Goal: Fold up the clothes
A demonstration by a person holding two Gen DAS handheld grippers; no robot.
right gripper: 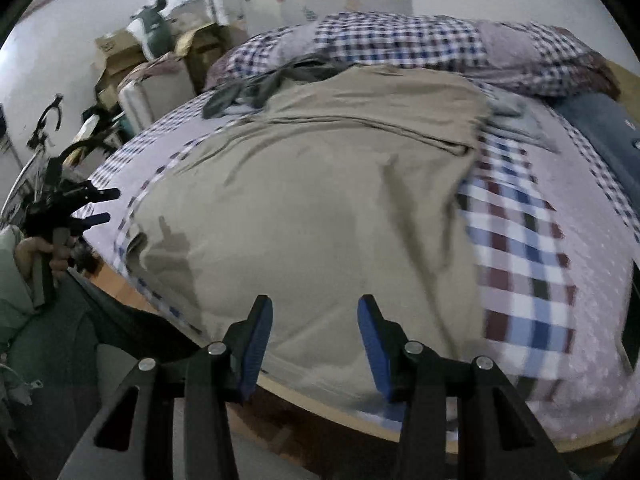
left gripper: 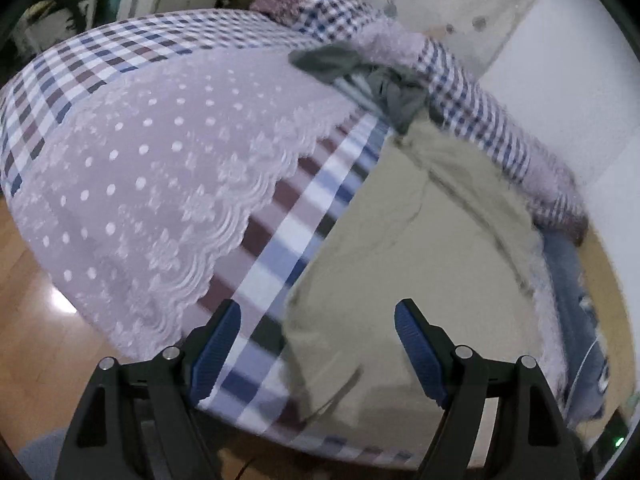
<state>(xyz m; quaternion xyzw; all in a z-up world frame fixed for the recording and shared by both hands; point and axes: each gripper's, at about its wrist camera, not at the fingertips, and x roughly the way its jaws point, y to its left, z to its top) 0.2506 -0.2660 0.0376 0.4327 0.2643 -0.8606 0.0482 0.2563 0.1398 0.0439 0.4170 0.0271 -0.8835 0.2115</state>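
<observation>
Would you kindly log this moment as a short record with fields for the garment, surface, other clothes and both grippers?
garment: khaki garment spread mostly flat, some creases, far part folded over
surface: bed with checked cover
other clothes: grey items bunched beyond the khaki garment's far end
left gripper: open, empty, at the near edge of the bed
right gripper: open, empty, over the garment's near edge
pillows: checked, at the far end
</observation>
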